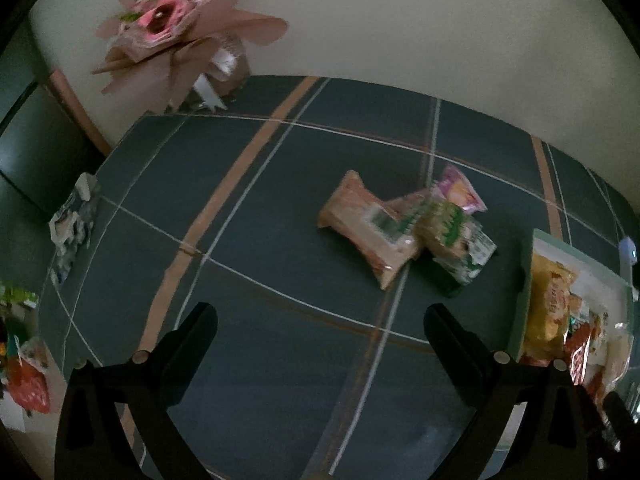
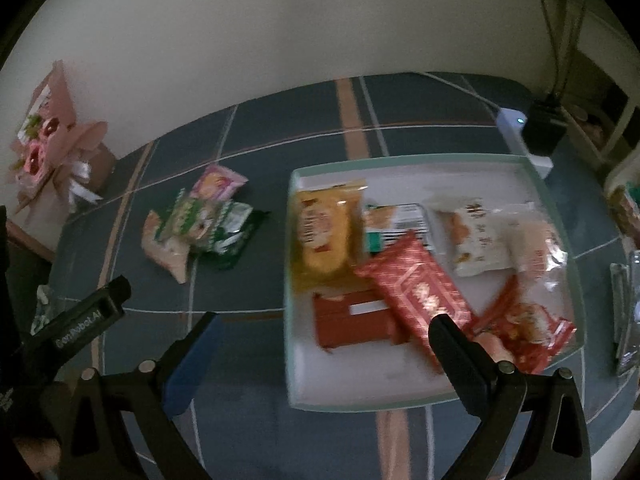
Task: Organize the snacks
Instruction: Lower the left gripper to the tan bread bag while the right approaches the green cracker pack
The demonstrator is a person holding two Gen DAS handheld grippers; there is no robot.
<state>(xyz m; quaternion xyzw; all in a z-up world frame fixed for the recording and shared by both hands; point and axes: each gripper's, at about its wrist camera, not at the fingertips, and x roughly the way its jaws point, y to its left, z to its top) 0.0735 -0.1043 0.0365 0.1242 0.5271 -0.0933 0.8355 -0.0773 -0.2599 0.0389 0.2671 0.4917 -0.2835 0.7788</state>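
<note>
A dim worktop under a plaid cloth is shown mid-tidy. A pale tray is already loaded with wrapped snacks, a red packet and a yellow packet among them. A small pile of packets, tan, green and pink, is left loose on the cloth, well apart from the tray's near wall. The left claw is held spread and empty, aimed toward that pile; the right claw is likewise spread and empty above the tray's edge. Collection of the leftovers is judged to be the step in hand; a reach to the tan packet is called for next.
</note>
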